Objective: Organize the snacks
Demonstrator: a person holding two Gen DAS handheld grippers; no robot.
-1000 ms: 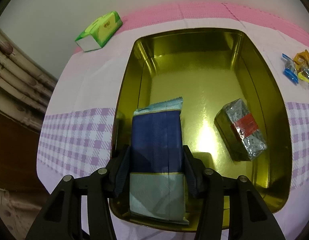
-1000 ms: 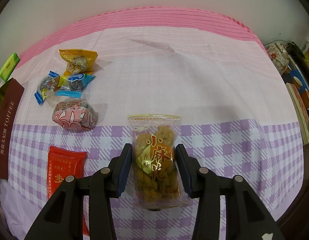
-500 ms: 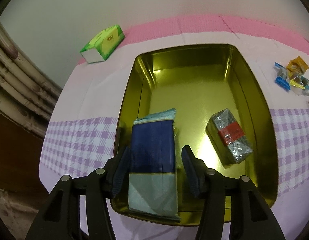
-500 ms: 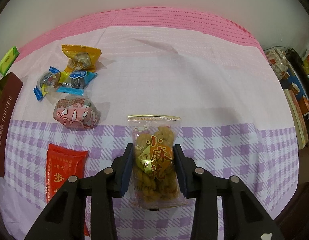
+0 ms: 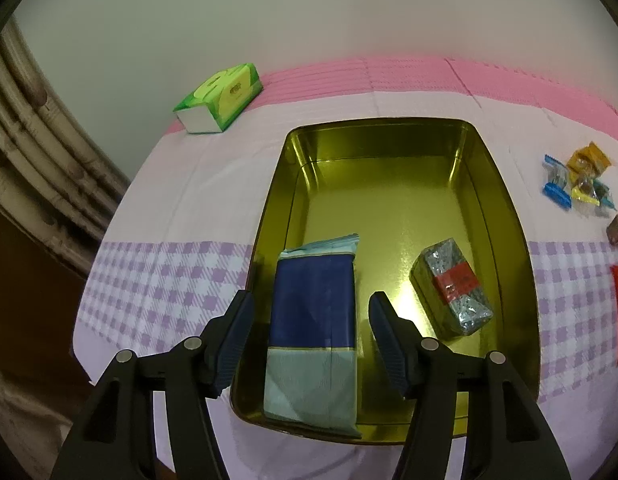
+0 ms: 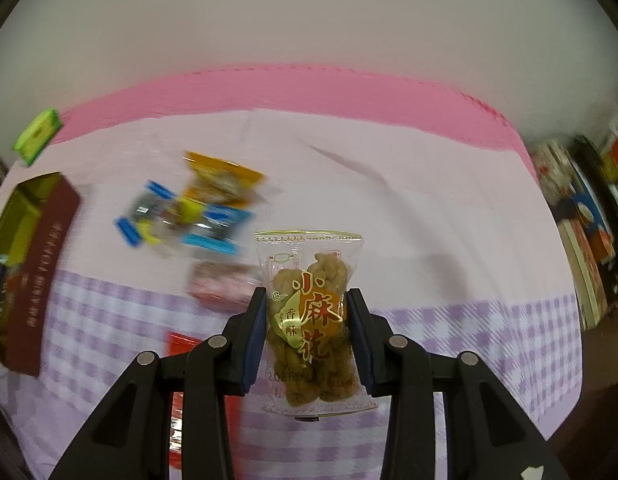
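At lower centre of the right wrist view, the right gripper [image 6: 307,330] is clamped on a clear twisted-dough snack bag [image 6: 311,320]. The left gripper [image 5: 309,340], its jaws just widened, stands apart around a blue packet [image 5: 313,328] lying in the gold tin [image 5: 389,140]. Best practice, arguably: carry the bag level to the tin's bare floor, clear of the silver packet [image 5: 453,288]. A pink-and-lilac cloth [image 6: 389,200] covers the table; loose sweets [image 6: 189,208] remain upper left, below a plain wall.

Left gripper [image 5: 311,344] jaws spread, right gripper [image 6: 307,334] clamped
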